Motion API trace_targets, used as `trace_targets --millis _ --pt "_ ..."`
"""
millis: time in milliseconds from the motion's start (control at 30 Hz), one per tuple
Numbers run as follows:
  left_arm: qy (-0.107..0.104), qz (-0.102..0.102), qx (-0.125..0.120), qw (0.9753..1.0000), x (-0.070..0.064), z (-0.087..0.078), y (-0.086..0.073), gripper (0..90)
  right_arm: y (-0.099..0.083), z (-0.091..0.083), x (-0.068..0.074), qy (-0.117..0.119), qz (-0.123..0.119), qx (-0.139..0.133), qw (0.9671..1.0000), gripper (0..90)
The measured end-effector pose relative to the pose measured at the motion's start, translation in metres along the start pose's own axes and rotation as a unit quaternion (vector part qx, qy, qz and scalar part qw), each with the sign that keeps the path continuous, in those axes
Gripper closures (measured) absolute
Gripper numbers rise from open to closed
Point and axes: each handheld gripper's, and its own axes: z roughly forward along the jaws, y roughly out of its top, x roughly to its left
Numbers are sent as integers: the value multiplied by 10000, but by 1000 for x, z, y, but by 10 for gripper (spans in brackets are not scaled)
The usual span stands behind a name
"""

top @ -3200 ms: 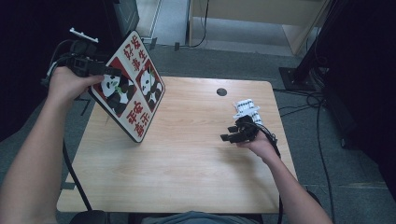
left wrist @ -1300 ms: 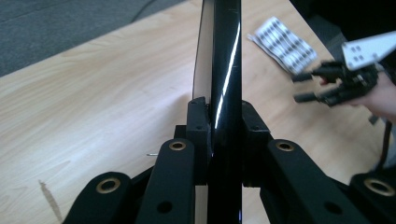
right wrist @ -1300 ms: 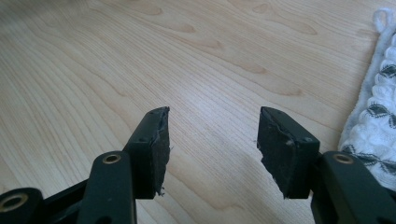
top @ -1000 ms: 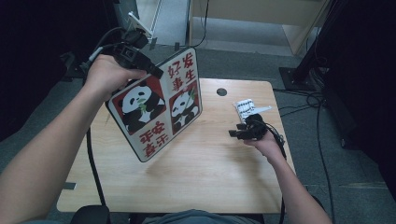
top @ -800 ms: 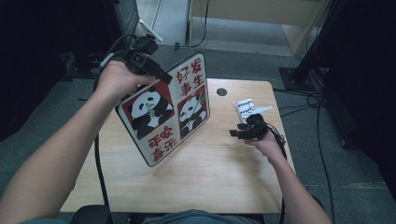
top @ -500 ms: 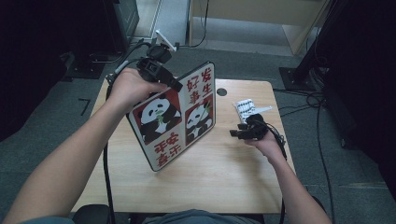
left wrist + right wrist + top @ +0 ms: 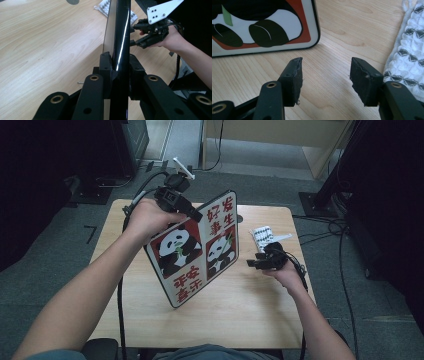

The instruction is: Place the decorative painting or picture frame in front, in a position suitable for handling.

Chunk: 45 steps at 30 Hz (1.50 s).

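Observation:
A flat board (image 7: 195,250) printed with two pandas and red characters hangs tilted above the middle of the wooden table (image 7: 250,315). My left gripper (image 7: 192,213) is shut on its upper edge. In the left gripper view the board (image 7: 120,37) runs edge-on between the jaws of the left gripper (image 7: 117,72). My right gripper (image 7: 252,264) is open low over the table's right side, just right of the board's lower corner (image 7: 287,37). Nothing lies between the fingers of the right gripper (image 7: 325,72). The right gripper (image 7: 133,35) also appears beyond the board.
A white knitted cloth (image 7: 262,236) with dark marks lies beside the right gripper, and its edge (image 7: 409,45) is close to the right jaw. A dark round hole (image 7: 72,1) sits at the table's far side. Cables trail on the floor around the table.
My left gripper has carried the board from the table's left edge toward the middle and turned it, so its lower corner now sits near the right gripper. The right gripper has barely moved.

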Motion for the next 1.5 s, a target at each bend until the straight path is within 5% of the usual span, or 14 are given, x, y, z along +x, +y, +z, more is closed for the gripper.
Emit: trace_targets --millis 300,667,1000,1200,1233,1500 --pt "117 -49 15 9999 4 0 -2 774 1 2 3 14 -44 25 10000 443" --pt "202 -345 113 9991 17 2 -2 501 3 5 6 30 -103 71 9999 443" --pt "348 -142 91 9993 15 1 -1 508 4 8 7 63 -146 122 9998 442" --pt "68 -186 192 9996 19 3 -1 466 4 7 7 77 -153 129 9998 442" --pt "-16 -204 206 9996 19 4 -1 394 4 7 7 83 -156 132 9998 442" --pt "-62 -202 90 9997 18 0 -1 363 3 8 7 84 -166 156 9997 442"
